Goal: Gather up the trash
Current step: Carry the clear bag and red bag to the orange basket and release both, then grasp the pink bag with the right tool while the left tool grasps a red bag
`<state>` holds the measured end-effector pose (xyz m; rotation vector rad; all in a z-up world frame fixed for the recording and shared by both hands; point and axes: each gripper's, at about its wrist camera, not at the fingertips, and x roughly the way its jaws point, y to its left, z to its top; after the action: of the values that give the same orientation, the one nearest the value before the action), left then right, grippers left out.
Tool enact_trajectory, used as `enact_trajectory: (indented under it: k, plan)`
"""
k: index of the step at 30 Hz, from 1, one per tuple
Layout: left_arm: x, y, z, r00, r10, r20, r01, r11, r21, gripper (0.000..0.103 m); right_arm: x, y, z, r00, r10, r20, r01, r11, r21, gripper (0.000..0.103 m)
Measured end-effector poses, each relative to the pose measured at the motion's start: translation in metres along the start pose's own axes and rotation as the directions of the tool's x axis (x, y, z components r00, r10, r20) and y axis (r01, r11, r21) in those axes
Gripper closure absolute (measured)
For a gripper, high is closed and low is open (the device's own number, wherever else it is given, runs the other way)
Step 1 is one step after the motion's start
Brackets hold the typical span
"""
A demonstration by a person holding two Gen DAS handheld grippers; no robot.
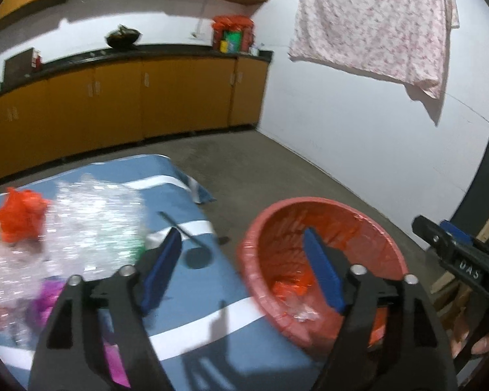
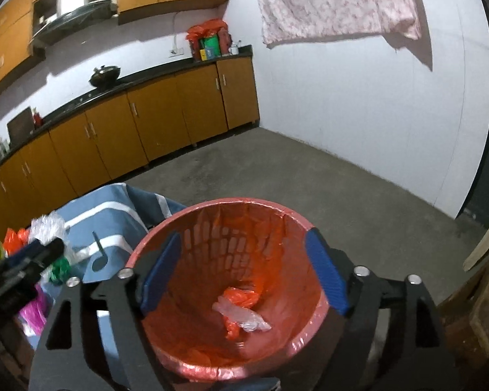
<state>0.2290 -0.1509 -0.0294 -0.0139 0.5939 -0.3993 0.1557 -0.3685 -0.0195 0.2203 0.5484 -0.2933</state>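
Observation:
A red bin, lined with an orange bag, stands beside a blue striped cloth. At its bottom lie an orange bag scrap and clear crumpled plastic. My left gripper is open, empty, spanning the cloth's edge and the bin's rim. My right gripper is open and empty above the bin's mouth; it shows at the right in the left wrist view. On the cloth lie clear bubble wrap, an orange bag, and purple and green scraps.
Orange cabinets under a dark counter run along the back wall. Bare concrete floor lies beyond the bin. A pink floral cloth hangs on the white wall. Wooden boards stand at the right.

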Motion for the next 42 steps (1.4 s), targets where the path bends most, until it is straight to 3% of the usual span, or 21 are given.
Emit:
enact_trajectory:
  k: [3, 9, 13, 19, 22, 30, 37, 40, 42]
  plan:
    - [-0.028, 0.016, -0.009, 0.996, 0.074, 0.039, -0.074, 0.997, 0.008, 0.014, -0.011, 0.013, -0.005, 1.000, 0.007, 0.027, -0.006, 0.999, -0.039, 0.009]
    - [-0.081, 0.060, -0.035, 0.968, 0.235, 0.087, -0.235, 0.972, -0.008, 0.008, -0.025, 0.056, -0.014, 0.997, 0.051, 0.055, -0.043, 0.989, -0.142, 0.007]
    - [-0.114, 0.103, -0.058, 0.941, 0.333, 0.065, -0.329, 0.942, -0.070, 0.008, -0.028, 0.087, -0.022, 0.993, 0.114, 0.039, -0.105, 0.977, -0.188, 0.007]
    - [-0.147, 0.168, -0.085, 0.895, 0.446, 0.008, -0.439, 0.882, -0.169, 0.008, -0.028, 0.144, -0.039, 0.968, 0.248, -0.035, -0.249, 0.935, -0.253, 0.007]
    - [-0.161, 0.194, -0.095, 0.882, 0.472, -0.006, -0.461, 0.858, -0.228, 0.008, -0.031, 0.171, -0.049, 0.954, 0.294, -0.062, -0.299, 0.906, -0.300, 0.008]
    - [-0.177, 0.230, -0.111, 0.856, 0.516, -0.032, -0.504, 0.817, -0.280, 0.008, -0.013, 0.233, -0.078, 0.899, 0.383, -0.214, -0.435, 0.837, -0.330, 0.025]
    - [-0.178, 0.250, -0.112, 0.844, 0.533, -0.055, -0.522, 0.793, -0.314, 0.008, 0.006, 0.271, -0.092, 0.880, 0.385, -0.278, -0.468, 0.804, -0.367, 0.025]
    - [-0.175, 0.259, -0.111, 0.844, 0.533, -0.066, -0.523, 0.788, -0.325, 0.008, 0.011, 0.283, -0.099, 0.878, 0.373, -0.299, -0.470, 0.787, -0.399, 0.032]
    - [-0.173, 0.264, -0.110, 0.842, 0.535, -0.071, -0.525, 0.783, -0.333, 0.008, 0.015, 0.289, -0.104, 0.879, 0.357, -0.316, -0.466, 0.781, -0.416, 0.045]
